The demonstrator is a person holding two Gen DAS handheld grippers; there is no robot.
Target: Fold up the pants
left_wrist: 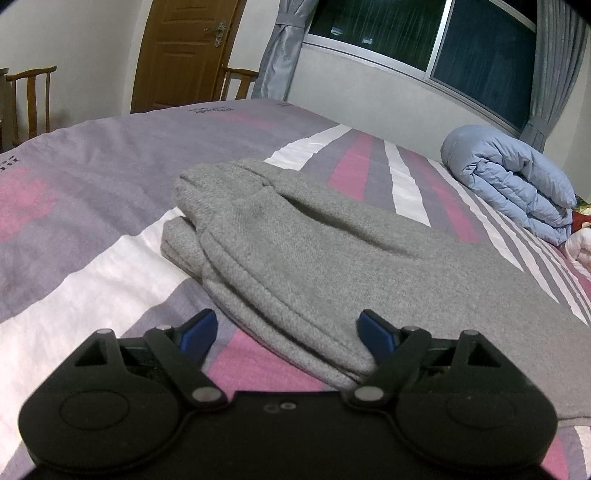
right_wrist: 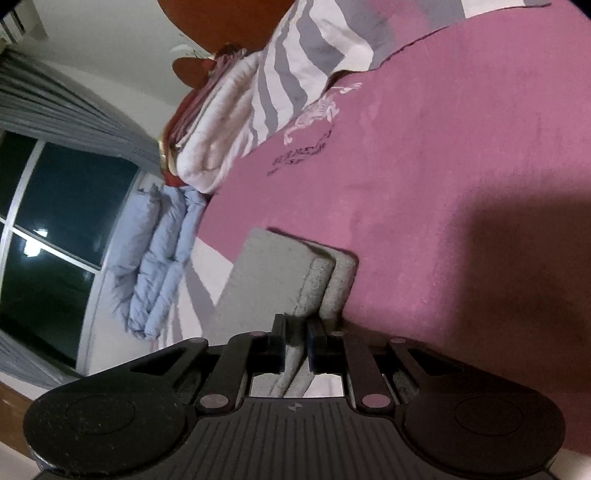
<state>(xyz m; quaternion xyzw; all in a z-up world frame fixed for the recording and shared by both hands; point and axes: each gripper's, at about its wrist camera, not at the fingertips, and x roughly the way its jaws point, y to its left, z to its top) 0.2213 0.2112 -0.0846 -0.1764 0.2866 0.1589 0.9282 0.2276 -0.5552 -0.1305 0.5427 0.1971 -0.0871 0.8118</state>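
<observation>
Looked alike on both sides: matte black plastic left gripper [left_wrist: 286, 326] with two round housings, crossed link bars pinned by silver rivets, triangular cut-outs and blue finger pads [left_wrist: 376, 332]; matte black right gripper [right_wrist: 295, 345] with ribbed centre plate, small crosshair mark, pale rivets and dusty round housings

A home bedroom: striped bed [left_wrist: 92, 192], curtained window [left_wrist: 480, 48]

Dark window [left_wrist: 424, 33], grey curtains [left_wrist: 284, 44], brown door [left_wrist: 184, 51], wooden chair [left_wrist: 31, 99]
</observation>
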